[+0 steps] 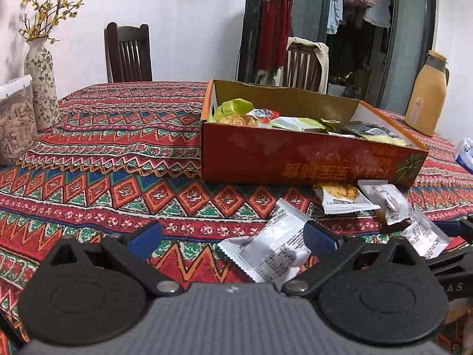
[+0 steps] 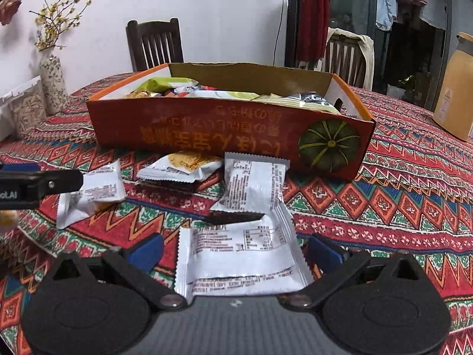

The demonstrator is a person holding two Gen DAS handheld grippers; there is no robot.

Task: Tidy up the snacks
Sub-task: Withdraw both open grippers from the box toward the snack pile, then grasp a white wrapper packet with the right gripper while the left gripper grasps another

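Dining table covered by a patterned red cloth [image 1: 124, 148], seen from both wrist cameras. An open orange cardboard box [image 1: 295, 159] stands on the cloth, already holding a mix of wrapped snacks, among them a green packet [image 1: 233, 107]. Four white snack packets lie loose on the cloth in front of the box. The left gripper [image 1: 233, 241] hovers low with its jaws spread wide and nothing between them; the nearest white packet [image 1: 272, 251] lies on the cloth just beside its right-hand fingertip. The right gripper [image 2: 235, 247] is likewise released, its two blue-tipped fingers set apart on either side of a white packet [image 2: 239, 254] that lies flat on the cloth; whether the fingers touch it cannot be told. Just beyond, another white packet [image 2: 251, 186] leans against the box front, beside a packet with a printed biscuit [image 2: 183, 165]. At the table's far left stand a flowered vase [image 1: 41, 82] and a clear container [image 1: 14, 118]; a tan jug [image 1: 425, 94] stands at right.
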